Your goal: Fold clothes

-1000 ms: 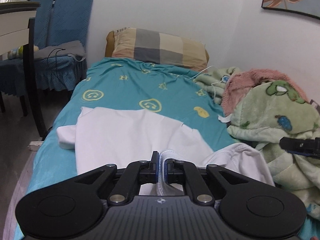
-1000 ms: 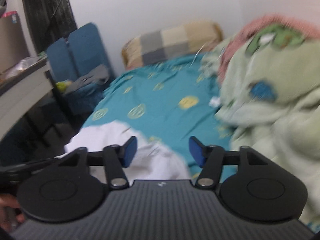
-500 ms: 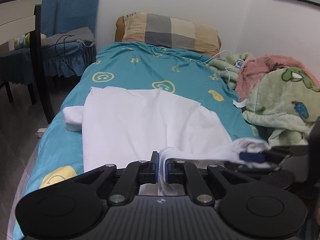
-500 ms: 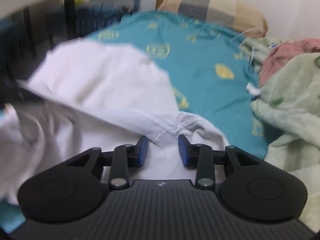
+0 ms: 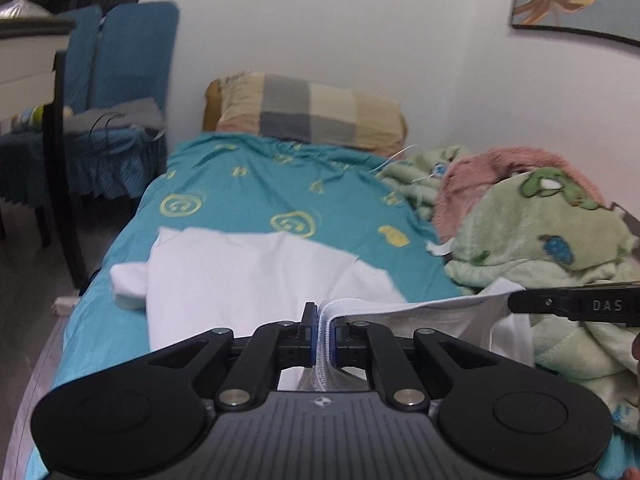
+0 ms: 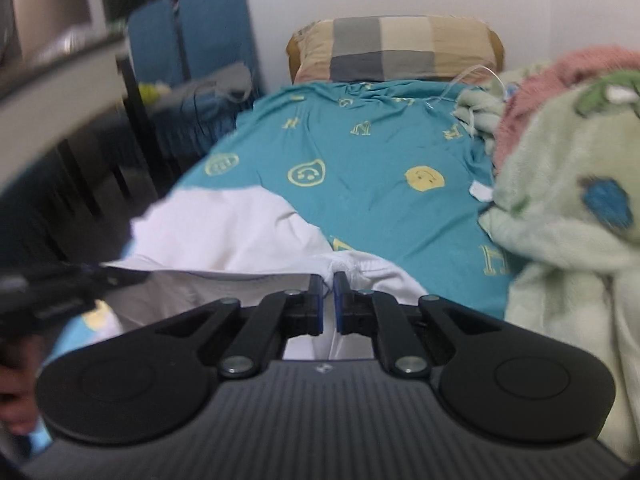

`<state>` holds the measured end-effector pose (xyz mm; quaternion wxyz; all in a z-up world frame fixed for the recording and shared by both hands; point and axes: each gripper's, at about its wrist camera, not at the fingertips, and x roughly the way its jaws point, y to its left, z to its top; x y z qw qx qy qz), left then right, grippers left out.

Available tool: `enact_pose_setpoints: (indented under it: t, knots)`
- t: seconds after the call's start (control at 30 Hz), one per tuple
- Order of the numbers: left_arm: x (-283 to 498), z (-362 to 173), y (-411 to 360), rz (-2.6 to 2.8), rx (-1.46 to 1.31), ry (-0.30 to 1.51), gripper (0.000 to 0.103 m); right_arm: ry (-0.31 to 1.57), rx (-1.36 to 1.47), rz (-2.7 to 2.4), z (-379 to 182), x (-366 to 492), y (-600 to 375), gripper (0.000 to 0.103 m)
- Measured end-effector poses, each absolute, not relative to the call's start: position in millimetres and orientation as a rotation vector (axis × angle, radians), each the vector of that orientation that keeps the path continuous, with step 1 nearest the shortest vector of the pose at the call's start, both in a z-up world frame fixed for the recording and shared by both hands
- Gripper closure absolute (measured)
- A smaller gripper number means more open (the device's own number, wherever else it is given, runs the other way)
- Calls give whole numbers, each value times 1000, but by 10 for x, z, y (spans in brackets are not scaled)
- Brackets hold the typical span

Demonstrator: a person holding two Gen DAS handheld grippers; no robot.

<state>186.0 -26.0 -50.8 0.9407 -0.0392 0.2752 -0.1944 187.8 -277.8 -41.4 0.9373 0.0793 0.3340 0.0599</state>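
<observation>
One white shirt (image 5: 248,280) lies on the bed (image 5: 260,196), both grippers' jaws clamped on its edge.

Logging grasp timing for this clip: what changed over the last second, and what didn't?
The right tongs, open and clear of the cloth a second ago, came down and closed on the white garment near its shoulder seam. The left tongs stayed clamped on the ribbed collar; the garment's far part still lies on the bed.
</observation>
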Motion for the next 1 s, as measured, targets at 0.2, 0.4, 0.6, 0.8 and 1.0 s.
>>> enact_pose_setpoints:
  t: [0.2,0.4,0.6,0.8,1.0]
  knots:
    - [1397,-322,-458,-516,-13,440,97,726,325,58,-530,1654,-3104,94]
    - [1094,-245,-581,-592,17,352,97,759,463,61,-777,1845,-3066,92]
    - [1114,-270,-575,-575,4,361,97,783,457,65,-881,1994,-2907,84]
    - [1183,-264,-474,-546,-33,371,97,771,396,65,-938,2103,-2740,54]
    - [1168,-224,-364,-502,-80,359,98,766,235,-95,-1112,2288,-2640,57]
